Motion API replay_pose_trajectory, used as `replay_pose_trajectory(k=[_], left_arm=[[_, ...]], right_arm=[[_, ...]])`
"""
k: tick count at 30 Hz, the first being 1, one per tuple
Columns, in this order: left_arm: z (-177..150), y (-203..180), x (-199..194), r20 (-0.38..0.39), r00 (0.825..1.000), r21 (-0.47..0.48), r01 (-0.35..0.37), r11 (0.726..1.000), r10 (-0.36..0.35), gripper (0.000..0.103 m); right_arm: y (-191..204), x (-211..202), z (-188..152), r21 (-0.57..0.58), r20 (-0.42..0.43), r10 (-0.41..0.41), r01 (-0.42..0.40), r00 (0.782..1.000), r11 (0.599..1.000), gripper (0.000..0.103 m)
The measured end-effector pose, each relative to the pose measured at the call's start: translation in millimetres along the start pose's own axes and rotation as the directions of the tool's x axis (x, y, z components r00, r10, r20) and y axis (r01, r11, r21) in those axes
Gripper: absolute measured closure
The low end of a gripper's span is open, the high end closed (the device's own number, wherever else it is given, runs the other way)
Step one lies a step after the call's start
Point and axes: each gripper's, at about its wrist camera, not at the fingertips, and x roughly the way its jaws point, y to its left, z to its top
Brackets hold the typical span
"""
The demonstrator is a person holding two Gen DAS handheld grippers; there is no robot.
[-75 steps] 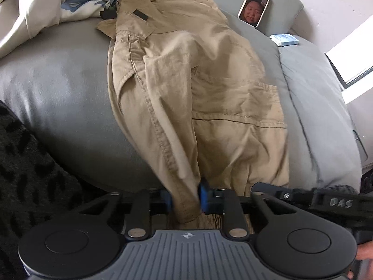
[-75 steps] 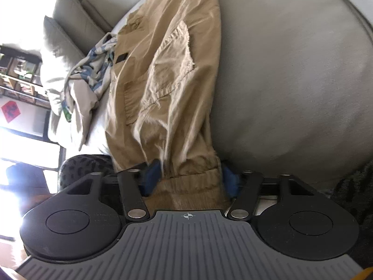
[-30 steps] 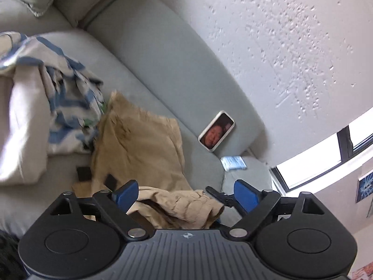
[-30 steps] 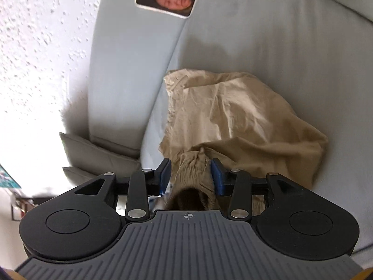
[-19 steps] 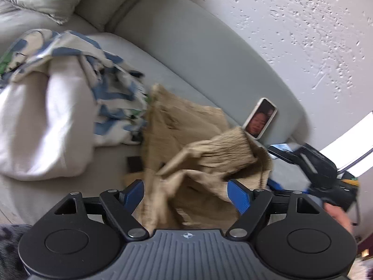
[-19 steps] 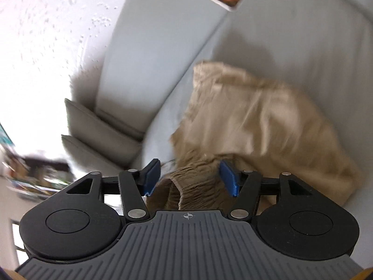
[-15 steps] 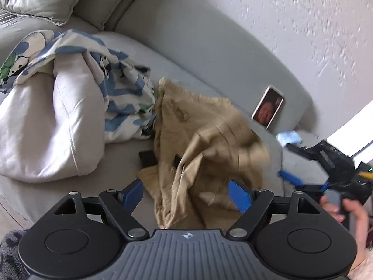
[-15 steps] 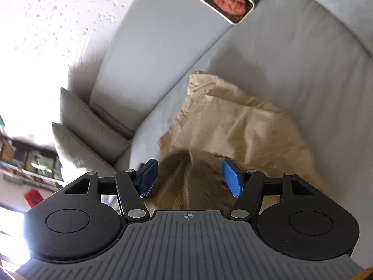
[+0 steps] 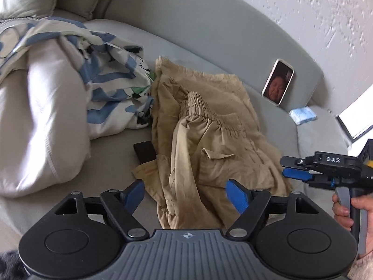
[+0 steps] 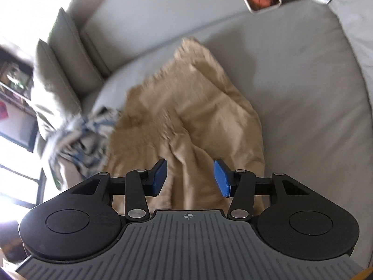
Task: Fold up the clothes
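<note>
At the sofa's (image 9: pixel 209 30) left end a white pillow (image 9: pixel 44 126) lies against a blue-and-white patterned cloth (image 9: pixel 109 79) that is bunched up. Just right of that cloth, near the middle of the seat, the tan trousers (image 9: pixel 209 135) lie doubled over on themselves, the gathered cuff end resting on top near the backrest edge and the doubled part reaching to the front edge. The fold is rough — wrinkled layers, one flap askew.

The left tool (image 9: pixel 186 194) hangs above the front edge with its jaws wide, nothing between them. The right tool (image 10: pixel 190 177) hovers at the trousers' right side, also spread and empty.

The cloth looks light, thin and limp; it will sag and slide out of line unless pinched through all layers. Good holds would be the thick ribbed cuffs or the seamed edges, one tool at each corner.

Further right, a phone (image 9: pixel 278 85) leans against the backrest, a small blue packet (image 9: pixel 303 115) beyond it.
</note>
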Motion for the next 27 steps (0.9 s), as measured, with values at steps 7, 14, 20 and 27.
replay_pose_trajectory(k=[7, 14, 20, 27], left_arm=[[-0.5, -4.9, 36.5, -0.097, 0.995, 0.067, -0.015, 0.998, 0.021, 0.045], [4.3, 4.1, 41.0, -0.1, 0.995, 0.053, -0.002, 0.999, 0.008, 0.077], [1.4, 14.4, 29.5, -0.131, 0.99, -0.05, 0.038, 0.998, -0.044, 0.092], [-19.7, 6.4, 6.5, -0.117, 0.993, -0.004, 0.015, 1.0, -0.015, 0.066]], right_arm=[[-4.9, 35.4, 0.7, -0.115, -0.09, -0.009, -0.001, 0.996, 0.993, 0.045], [17.9, 31.6, -37.6, -0.364, -0.086, -0.039, 0.005, 0.996, 0.931, 0.077], [21.3, -7.0, -57.3, -0.255, -0.089, -0.043, 0.019, 0.995, 0.967, 0.096], [34.3, -38.5, -62.6, -0.309, -0.043, -0.059, 0.043, 0.997, 0.95, 0.095]])
